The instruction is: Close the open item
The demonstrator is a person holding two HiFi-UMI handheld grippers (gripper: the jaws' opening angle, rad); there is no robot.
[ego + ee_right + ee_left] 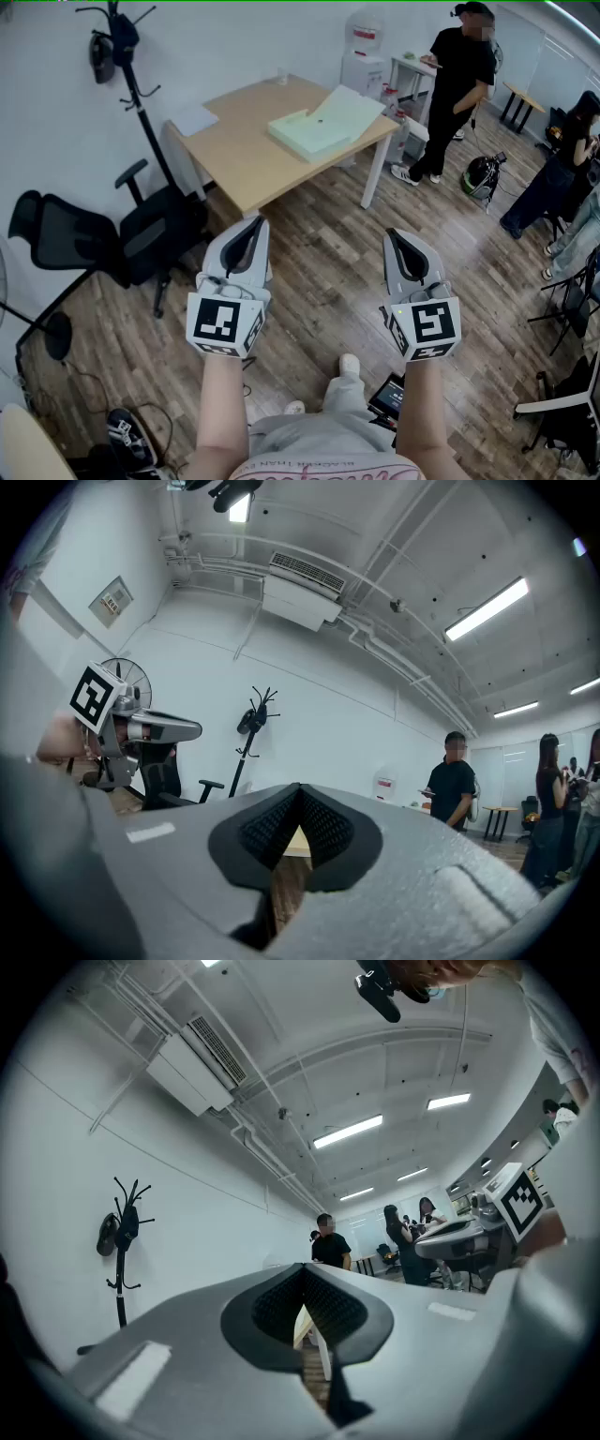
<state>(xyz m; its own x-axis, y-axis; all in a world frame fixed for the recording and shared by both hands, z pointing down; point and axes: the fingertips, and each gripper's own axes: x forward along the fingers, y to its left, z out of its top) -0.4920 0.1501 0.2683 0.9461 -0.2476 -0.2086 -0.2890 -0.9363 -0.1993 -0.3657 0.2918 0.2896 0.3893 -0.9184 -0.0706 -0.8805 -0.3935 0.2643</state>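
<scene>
Far ahead in the head view, a pale green flat box (307, 134) lies on a wooden table (244, 155), its lid (349, 108) folded back open. Both grippers are held up well short of the table, over the wood floor. My left gripper (251, 225) is shut with nothing in it, and so is my right gripper (398, 236). The left gripper view shows the left gripper (302, 1269) with its jaw tips meeting and a sliver of table behind them. The right gripper (298, 789) looks the same in its own view. Each shows the other gripper off to its side.
A black office chair (112, 234) and a coat rack (127, 75) stand left of the table. A person in black (455, 84) stands at its far right by a water dispenser (364, 52). More people (562, 159) and chairs fill the right side. A sheet of paper (195, 119) lies on the table.
</scene>
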